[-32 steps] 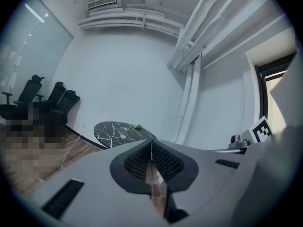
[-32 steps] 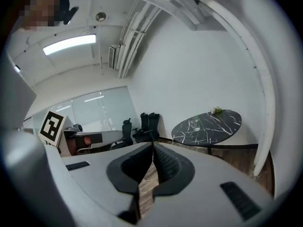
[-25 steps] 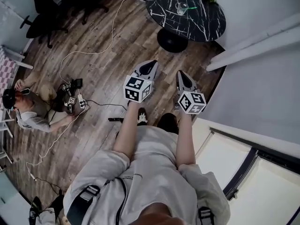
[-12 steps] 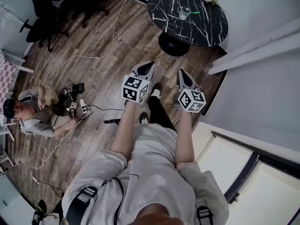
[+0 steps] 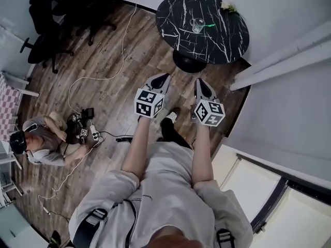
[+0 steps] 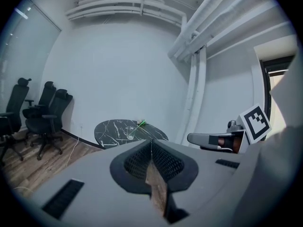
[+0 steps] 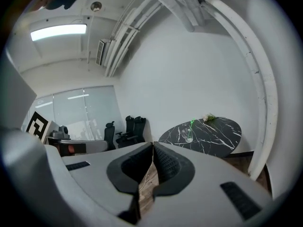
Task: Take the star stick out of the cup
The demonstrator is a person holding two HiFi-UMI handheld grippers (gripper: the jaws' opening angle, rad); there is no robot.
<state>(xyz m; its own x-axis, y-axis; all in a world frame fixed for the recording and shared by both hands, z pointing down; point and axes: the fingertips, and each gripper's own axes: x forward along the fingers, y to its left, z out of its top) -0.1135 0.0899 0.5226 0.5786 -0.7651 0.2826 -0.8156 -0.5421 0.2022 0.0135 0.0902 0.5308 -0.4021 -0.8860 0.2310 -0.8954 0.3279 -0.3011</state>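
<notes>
Wood-plank floor (image 5: 119,81) and pale walls make up the room in the head view. Left gripper (image 5: 163,78) and right gripper (image 5: 201,84) are held out side by side in front of the person, above the floor. Each carries a marker cube (image 5: 149,102) at the end nearer the body. In the left gripper view the two jaws meet at their tips with nothing between them. The right gripper view shows the same: jaws pressed together and empty. One shoe (image 5: 172,116) of the person shows on the floor between the two grippers.

Both grippers point toward a round black bench (image 5: 181,14) with white veining, which stands on a single pedestal near the far wall, well apart from them. A clear cup (image 5: 197,25) sits toward the middle of the bench. The green star stick (image 5: 209,24) stands in it, leaning so that its upper end tilts to the right in the head view. A small sprig of flowers (image 5: 227,6) lies near the far edge of the bench, apart from the cup.

Farther out, a white cable (image 5: 123,45) trails across the floor from beside the bench toward the left. A seated person (image 5: 41,146) is on the floor there, next to a small cluster of gear (image 5: 83,120). Black office chairs (image 5: 49,19) stand in the far left corner.
</notes>
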